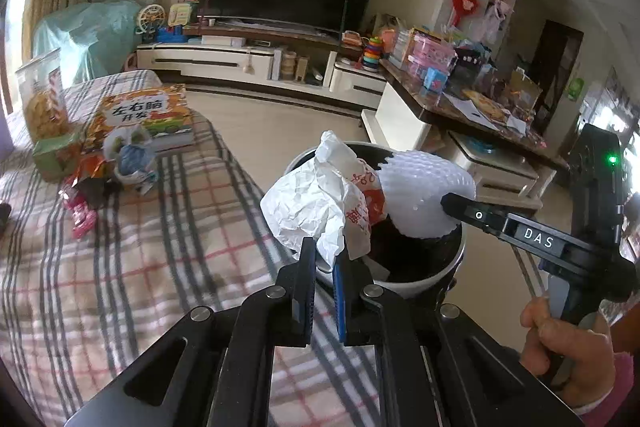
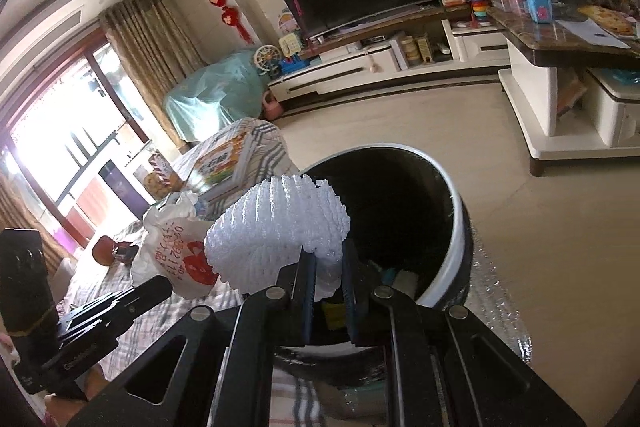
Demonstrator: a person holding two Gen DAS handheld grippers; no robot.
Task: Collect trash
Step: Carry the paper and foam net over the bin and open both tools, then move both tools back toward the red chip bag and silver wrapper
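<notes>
My left gripper [image 1: 325,259] is shut on a crumpled white paper wrapper [image 1: 312,195] with red print, held over the rim of a round bin [image 1: 432,279] with a white wall and a dark inside. The right gripper [image 2: 329,259] is shut on a white foam fruit net [image 2: 280,227], also above the bin [image 2: 452,219]. In the left wrist view the right gripper [image 1: 446,203] reaches in from the right with the foam net [image 1: 424,187]. The wrapper [image 2: 176,255] and the left gripper [image 2: 160,285] show at the left of the right wrist view. Some scraps lie at the bin's bottom.
A plaid-covered surface [image 1: 140,227] lies left of the bin, bearing a picture book [image 1: 144,115], a snack jar [image 1: 42,99] and small wrappers [image 1: 100,179]. A cluttered dark-topped table [image 1: 460,103] stands to the right. A TV stand [image 1: 240,63] is at the far wall beyond bare floor.
</notes>
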